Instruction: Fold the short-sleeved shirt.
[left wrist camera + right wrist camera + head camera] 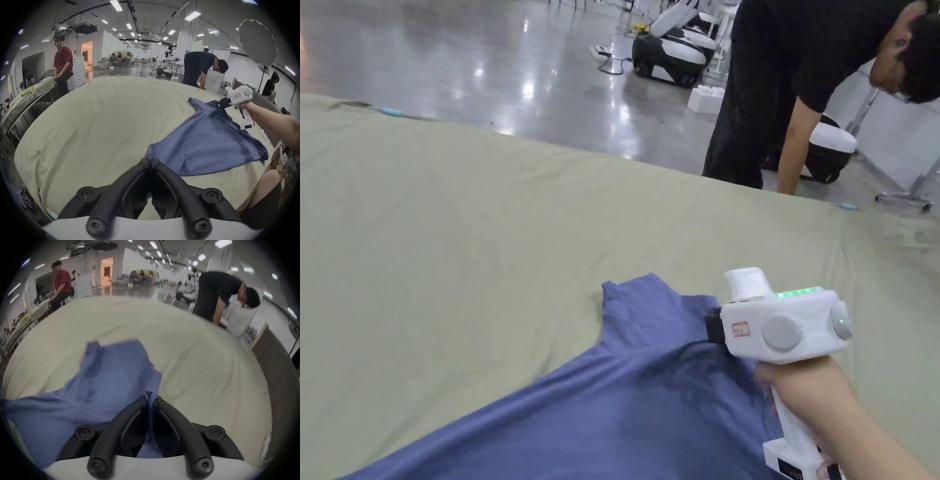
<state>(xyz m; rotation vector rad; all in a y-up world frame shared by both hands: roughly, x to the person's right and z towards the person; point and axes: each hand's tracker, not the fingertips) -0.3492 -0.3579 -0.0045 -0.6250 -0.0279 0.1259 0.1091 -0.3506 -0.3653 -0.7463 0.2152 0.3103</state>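
Note:
A blue short-sleeved shirt [625, 400] lies stretched and partly lifted over the pale green cloth-covered table [456, 219]. One sleeve [637, 300] points toward the far side. My right gripper [709, 326], held in a hand, is shut on the shirt's upper edge near the shoulder. In the right gripper view its black jaws [150, 400] pinch blue fabric [97, 386] between them. In the left gripper view my left gripper [150, 160] is shut on a corner of the shirt [203, 142], which runs taut up to the right gripper [218, 104].
A person in black [794, 81] bends over at the table's far right edge. Someone in red [63, 68] sits by a second covered table [29, 97] to the left. White and black machines [669, 53] stand on the glossy floor beyond.

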